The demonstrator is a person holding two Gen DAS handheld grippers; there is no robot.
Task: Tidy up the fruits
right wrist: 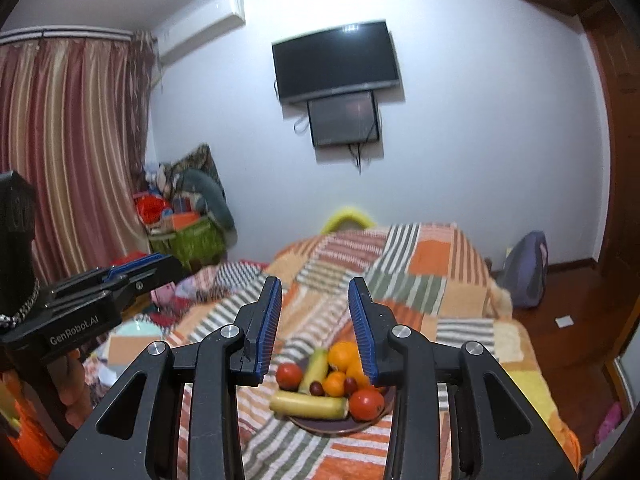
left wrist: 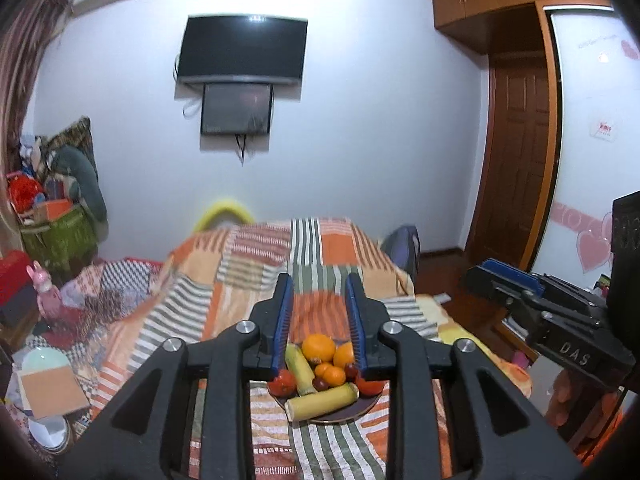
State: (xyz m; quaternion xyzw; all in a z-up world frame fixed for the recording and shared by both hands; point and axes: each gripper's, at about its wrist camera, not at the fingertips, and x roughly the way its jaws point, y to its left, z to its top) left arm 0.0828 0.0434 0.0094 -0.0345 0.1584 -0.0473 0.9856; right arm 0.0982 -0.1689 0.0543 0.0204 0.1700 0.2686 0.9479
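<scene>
The right hand-held gripper (right wrist: 316, 328) hangs empty, jaws apart, above a plate (right wrist: 320, 426) of fruit (right wrist: 340, 380) on the striped bedspread (right wrist: 400, 272).

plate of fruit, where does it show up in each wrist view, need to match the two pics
Left wrist view: the plate of fruit sits low at centre on the striped bedspread, seen between the left gripper's blue pads.
Right wrist view: the plate of fruit is low at centre, seen between the right gripper's pads, which hold nothing.
Shared landmark: the wall-mounted television, above the bed in both.
</scene>
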